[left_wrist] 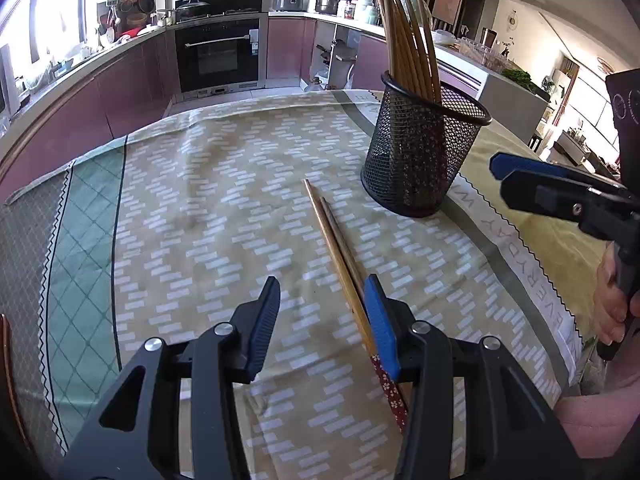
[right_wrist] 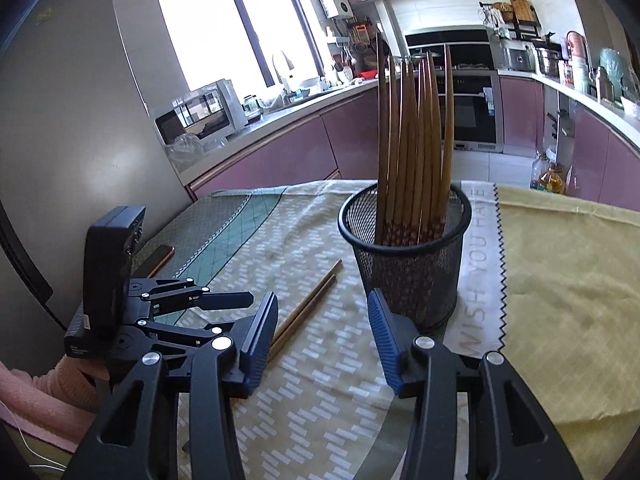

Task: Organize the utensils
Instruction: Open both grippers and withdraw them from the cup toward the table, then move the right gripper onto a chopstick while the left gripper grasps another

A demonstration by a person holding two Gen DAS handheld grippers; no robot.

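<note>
Two wooden chopsticks (left_wrist: 335,246) lie side by side on the patterned tablecloth (left_wrist: 208,184), tips pointing away; they also show in the right wrist view (right_wrist: 310,306). A black mesh holder (left_wrist: 420,152) stands upright with several chopsticks in it; the right wrist view shows it too (right_wrist: 408,264). My left gripper (left_wrist: 322,320) is open and low over the cloth, its right finger touching the chopsticks' near part. My right gripper (right_wrist: 323,334) is open and empty, just in front of the holder. It also shows in the left wrist view (left_wrist: 516,182).
A phone (right_wrist: 158,258) lies near the table's left edge. A yellow cloth (right_wrist: 568,288) covers the table's right side. Kitchen counters and an oven (left_wrist: 218,54) stand behind the table.
</note>
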